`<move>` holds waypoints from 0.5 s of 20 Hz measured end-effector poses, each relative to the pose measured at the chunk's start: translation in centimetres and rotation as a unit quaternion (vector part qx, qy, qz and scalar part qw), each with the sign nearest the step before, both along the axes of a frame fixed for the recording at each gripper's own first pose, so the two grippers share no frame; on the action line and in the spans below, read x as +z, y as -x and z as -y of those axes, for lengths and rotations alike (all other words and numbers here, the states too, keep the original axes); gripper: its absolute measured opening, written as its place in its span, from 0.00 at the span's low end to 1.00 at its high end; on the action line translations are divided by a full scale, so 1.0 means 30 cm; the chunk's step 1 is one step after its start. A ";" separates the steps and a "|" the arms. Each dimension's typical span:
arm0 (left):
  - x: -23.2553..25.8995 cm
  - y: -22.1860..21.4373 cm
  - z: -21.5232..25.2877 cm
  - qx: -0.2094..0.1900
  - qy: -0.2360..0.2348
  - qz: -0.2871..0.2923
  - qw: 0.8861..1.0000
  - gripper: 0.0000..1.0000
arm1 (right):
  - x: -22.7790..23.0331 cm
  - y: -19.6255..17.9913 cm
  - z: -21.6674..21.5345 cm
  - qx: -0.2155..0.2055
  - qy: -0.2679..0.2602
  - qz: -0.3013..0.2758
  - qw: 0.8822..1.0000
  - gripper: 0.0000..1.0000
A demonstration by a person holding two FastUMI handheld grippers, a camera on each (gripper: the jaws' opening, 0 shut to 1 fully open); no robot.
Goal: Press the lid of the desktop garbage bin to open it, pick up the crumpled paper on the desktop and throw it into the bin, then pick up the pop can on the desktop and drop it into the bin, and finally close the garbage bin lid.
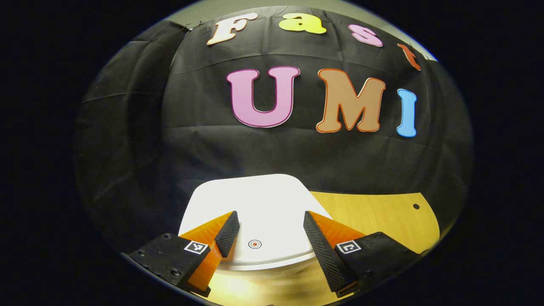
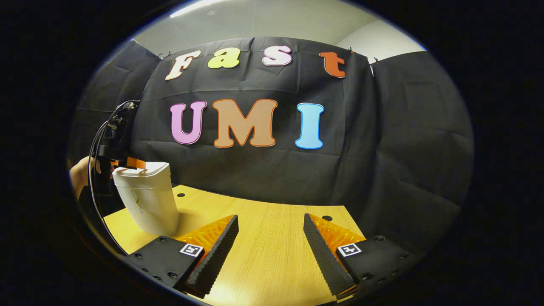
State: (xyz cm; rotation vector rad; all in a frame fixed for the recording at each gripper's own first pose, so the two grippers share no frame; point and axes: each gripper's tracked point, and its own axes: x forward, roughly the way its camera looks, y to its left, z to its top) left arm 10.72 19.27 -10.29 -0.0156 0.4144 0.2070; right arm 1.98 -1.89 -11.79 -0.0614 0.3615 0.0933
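Observation:
The white bin's lid [image 1: 255, 208] lies flat and shut just below my left gripper [image 1: 271, 229], which is open with its fingers spread over the lid's front part. A small round mark [image 1: 254, 244] sits on the lid between the fingers. In the right gripper view the white bin [image 2: 146, 197] stands at the far left of the wooden table [image 2: 272, 238], with the left gripper [image 2: 127, 163] held by a hand [image 2: 80, 172] right on top of it. My right gripper [image 2: 271, 238] is open over bare table, nothing between its fingers.
The wooden table has small round holes [image 2: 326, 218] near its back edge, and one [image 1: 416, 206] shows right of the bin. Black cloth wall closes the back and sides. A cable [image 2: 95, 170] hangs from the left gripper.

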 end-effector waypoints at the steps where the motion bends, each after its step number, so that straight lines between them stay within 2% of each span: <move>1: 0.000 -0.001 0.002 -0.003 -0.003 0.011 1.000 0.93 | -0.015 0.001 0.002 0.001 0.000 -0.002 1.000 1.00; 3: -0.007 0.008 0.009 -0.016 -0.020 0.052 0.998 0.94 | -0.043 0.002 -0.002 0.003 -0.005 -0.012 1.000 0.98; 5: 0.014 0.013 0.010 -0.037 -0.035 0.128 0.990 0.94 | -0.065 0.007 -0.021 0.009 -0.011 -0.023 1.000 0.98; 6: 0.016 0.012 0.014 -0.038 -0.023 0.138 0.989 0.94 | -0.077 0.010 -0.027 0.012 -0.010 -0.027 1.000 0.99; 8: -0.026 0.006 0.013 -0.038 -0.006 0.100 0.994 0.94 | -0.103 0.013 -0.038 0.023 -0.004 -0.036 0.999 0.99; 10: 0.004 0.015 0.016 -0.044 -0.018 0.097 0.994 0.95 | -0.086 0.002 -0.048 0.029 -0.005 -0.035 0.999 1.00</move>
